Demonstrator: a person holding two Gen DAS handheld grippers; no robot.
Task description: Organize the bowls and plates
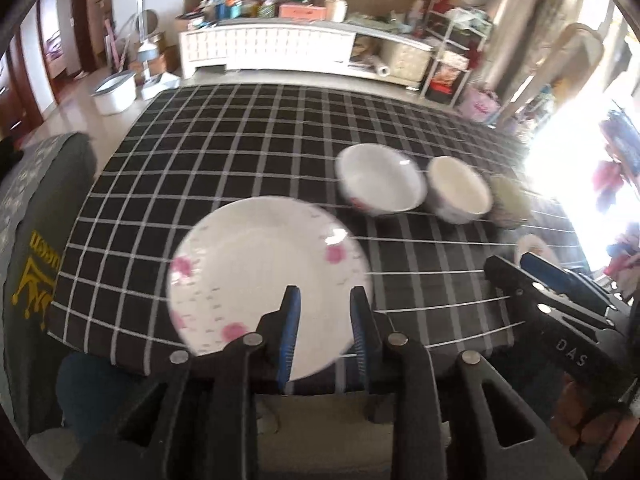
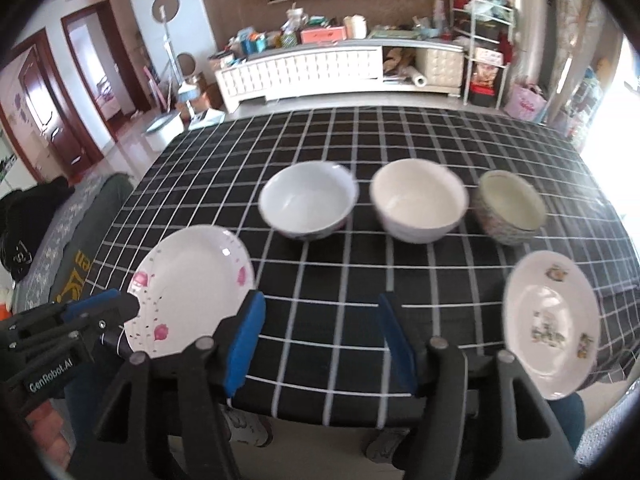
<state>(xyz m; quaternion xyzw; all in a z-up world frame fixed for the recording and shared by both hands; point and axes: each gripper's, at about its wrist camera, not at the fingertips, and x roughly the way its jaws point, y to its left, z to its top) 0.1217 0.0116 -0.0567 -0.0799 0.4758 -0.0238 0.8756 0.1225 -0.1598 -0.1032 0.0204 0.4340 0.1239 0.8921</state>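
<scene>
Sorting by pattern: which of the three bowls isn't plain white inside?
The rightmost bowl: greenish inside, speckled outside. The left bowl and middle bowl are white inside.

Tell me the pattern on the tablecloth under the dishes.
Black tablecloth with a thin white grid of squares; clearest in the right wrist view.

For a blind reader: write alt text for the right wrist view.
Three bowls stand in a row on a black checked tablecloth, with a pink-flowered plate near left and a second plate near right. The open right gripper hangs empty above the table's near edge; the left gripper shows at far left.
</scene>
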